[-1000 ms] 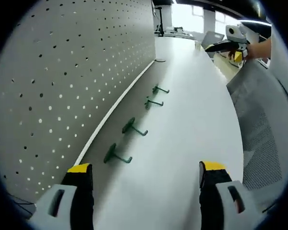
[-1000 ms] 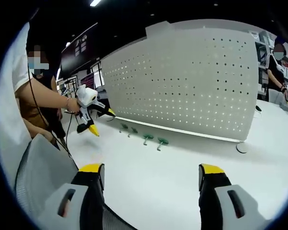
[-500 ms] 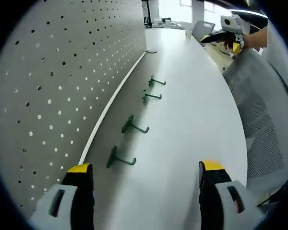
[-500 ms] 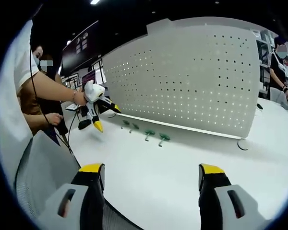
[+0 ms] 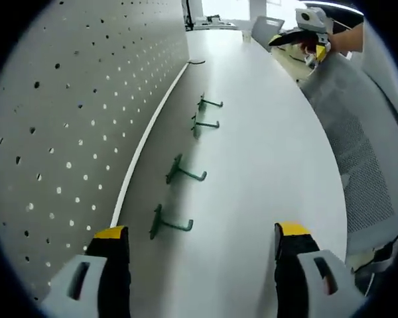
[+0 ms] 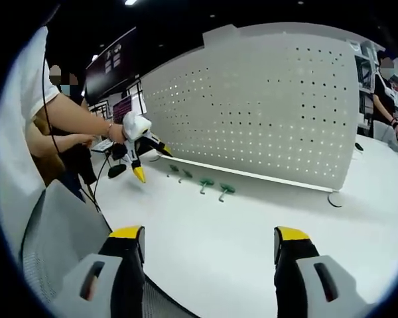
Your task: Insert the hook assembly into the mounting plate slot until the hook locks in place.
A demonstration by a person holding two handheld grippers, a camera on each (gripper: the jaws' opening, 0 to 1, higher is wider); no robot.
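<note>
A white table [image 5: 265, 152] carries four green hooks [image 5: 184, 175], apparently beside an upright pegboard [image 5: 73, 112].

Open white table [image 5: 272, 165] ahead, pegboard wall [image 5: 66, 99] left, four green hooks [image 5: 169, 225] alongside, mesh chair [image 5: 365, 152] right.

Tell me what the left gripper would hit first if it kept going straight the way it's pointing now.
Probably nothing soon: the left gripper points along the bare white table. The nearest green hook lies just left of that line, so it might get clipped, though depth is unclear.
</note>
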